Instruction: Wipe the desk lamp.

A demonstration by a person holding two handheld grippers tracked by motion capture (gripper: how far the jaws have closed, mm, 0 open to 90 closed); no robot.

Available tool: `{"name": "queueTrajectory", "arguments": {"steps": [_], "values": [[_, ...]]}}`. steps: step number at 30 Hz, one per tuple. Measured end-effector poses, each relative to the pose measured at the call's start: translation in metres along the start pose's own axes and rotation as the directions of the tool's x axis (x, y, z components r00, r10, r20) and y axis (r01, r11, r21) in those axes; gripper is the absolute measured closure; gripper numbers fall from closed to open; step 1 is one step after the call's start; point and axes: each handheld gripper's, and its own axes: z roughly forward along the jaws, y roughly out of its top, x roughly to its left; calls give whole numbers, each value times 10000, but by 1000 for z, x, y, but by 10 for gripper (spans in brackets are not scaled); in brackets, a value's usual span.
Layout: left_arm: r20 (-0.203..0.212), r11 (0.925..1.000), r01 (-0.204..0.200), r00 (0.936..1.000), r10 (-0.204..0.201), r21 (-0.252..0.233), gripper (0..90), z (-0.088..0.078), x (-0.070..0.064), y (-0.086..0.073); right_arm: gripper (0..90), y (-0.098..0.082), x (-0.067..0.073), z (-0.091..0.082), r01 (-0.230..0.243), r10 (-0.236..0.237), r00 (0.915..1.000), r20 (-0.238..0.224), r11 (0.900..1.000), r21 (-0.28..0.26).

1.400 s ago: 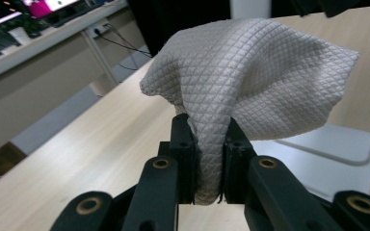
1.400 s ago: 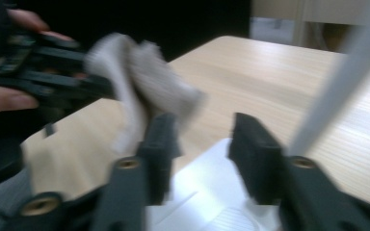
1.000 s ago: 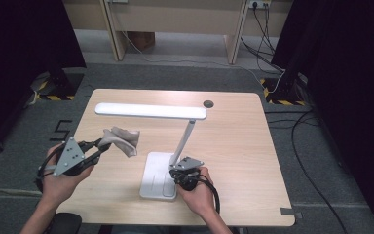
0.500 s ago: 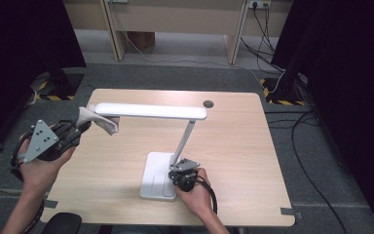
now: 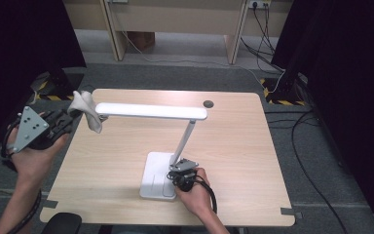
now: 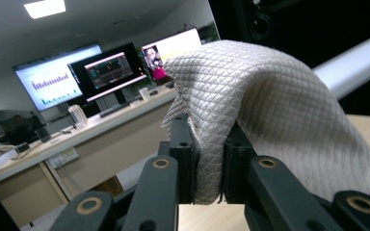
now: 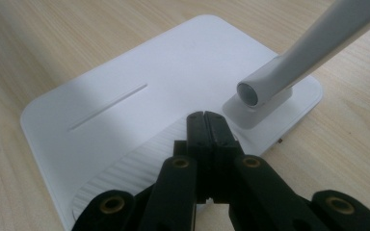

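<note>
Cloth [image 5: 88,109] hangs pinched in our left gripper [image 5: 61,124] at the far-left tip of the lamp head [image 5: 152,111], while our right gripper [image 5: 179,176], jaws clenched empty, presses down on the base [image 5: 157,174]. We judge wiping is about to start; next we need to drag the cloth along the head.

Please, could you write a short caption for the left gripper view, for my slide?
The left gripper is shut on a quilted grey cloth, beside the white lamp head.
</note>
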Motion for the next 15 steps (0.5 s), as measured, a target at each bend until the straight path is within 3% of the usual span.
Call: {"name": "queueTrajectory", "arguments": {"steps": [8, 15], "values": [[-61, 9991, -420, 9991, 419, -97, 787, 6, -5, 16, 900, 1, 0, 0, -1, 1, 10000, -47, 10000, 91], [-39, 9989, -445, 9990, 445, -167, 788, 11, -11, 25, 900, 2, -1, 0, -2, 3, 10000, -93, 9999, 112]]}}
